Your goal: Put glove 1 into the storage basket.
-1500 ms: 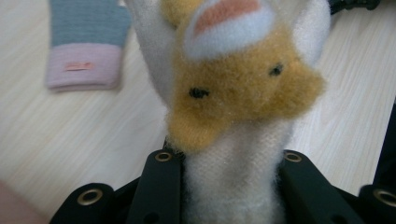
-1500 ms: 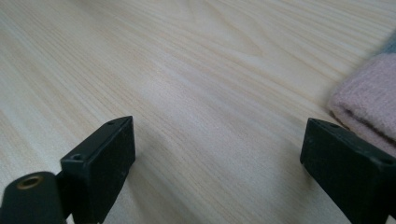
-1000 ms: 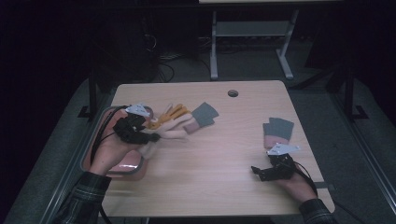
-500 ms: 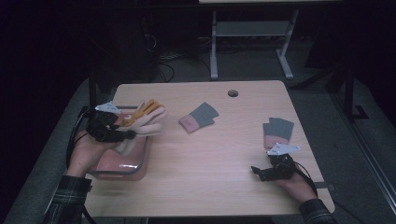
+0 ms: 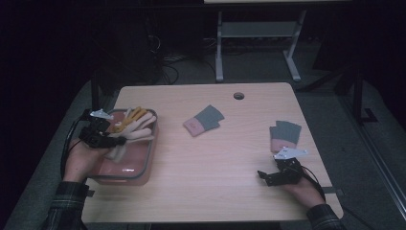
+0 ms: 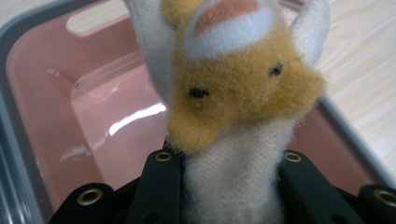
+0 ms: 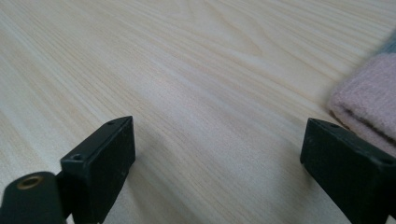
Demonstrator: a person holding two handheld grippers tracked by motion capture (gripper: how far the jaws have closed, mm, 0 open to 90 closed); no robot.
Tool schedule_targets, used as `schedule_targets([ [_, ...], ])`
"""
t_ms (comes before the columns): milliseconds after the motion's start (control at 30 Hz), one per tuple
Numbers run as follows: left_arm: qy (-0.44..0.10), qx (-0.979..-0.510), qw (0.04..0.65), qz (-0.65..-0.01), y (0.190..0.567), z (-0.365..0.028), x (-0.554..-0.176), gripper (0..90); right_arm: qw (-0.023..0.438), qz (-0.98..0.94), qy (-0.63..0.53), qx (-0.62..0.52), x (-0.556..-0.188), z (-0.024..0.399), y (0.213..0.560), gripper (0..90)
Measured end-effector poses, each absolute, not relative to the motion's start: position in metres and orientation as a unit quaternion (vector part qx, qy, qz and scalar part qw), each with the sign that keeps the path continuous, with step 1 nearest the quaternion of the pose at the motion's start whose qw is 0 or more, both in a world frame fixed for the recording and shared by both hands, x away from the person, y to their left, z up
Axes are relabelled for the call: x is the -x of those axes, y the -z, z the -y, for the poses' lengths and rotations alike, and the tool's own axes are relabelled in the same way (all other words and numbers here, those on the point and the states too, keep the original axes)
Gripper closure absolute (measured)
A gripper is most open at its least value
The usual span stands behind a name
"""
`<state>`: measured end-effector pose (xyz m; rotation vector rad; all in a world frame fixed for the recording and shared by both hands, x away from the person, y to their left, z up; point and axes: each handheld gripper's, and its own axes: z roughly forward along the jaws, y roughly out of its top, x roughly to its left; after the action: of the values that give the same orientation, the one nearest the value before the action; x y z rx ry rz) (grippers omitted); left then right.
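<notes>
The left gripper [image 5: 116, 140], clamped on a fuzzy cream sock with an orange-and-white animal face [image 6: 233, 84], has carried it toward nine o'clock from mid-surface and now holds it over the pink plastic bin with a grey rim [image 5: 149, 158] at the light wooden surface's [image 5: 215, 172] nine o'clock edge. By my judgement the carry is nearly done and a release into the bin comes next. A second ago the sock hung beside the grey sock with a pink cuff [image 5: 203, 120] near the centre; half a second ago it was just reaching the bin. The right gripper [image 5: 268, 176], at four o'clock, has not moved; its jaws stand apart and empty, just short of a second grey-and-pink sock [image 5: 284, 135].
</notes>
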<state>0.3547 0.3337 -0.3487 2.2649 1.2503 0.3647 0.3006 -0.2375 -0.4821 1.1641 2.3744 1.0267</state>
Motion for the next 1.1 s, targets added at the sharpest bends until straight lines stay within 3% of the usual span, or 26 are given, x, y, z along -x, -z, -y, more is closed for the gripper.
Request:
schedule_targets([
  [933, -0.082, -0.858, 0.159, -0.481, 0.421, -0.332, -0.385, 68.9, 0.152, -0.827, -0.358, -0.406, -0.301, 0.237, 0.482, 9.9],
  [1033, -0.084, -0.858, 0.162, -0.479, 0.423, -0.334, -0.386, 65.4, 0.152, -0.827, -0.358, -0.405, -0.301, 0.237, 0.482, 9.9],
  [1100, -0.083, -0.856, 0.165, -0.482, 0.424, -0.335, -0.386, 54.4, 0.152, -0.827, -0.358, -0.405, -0.301, 0.238, 0.482, 9.9],
])
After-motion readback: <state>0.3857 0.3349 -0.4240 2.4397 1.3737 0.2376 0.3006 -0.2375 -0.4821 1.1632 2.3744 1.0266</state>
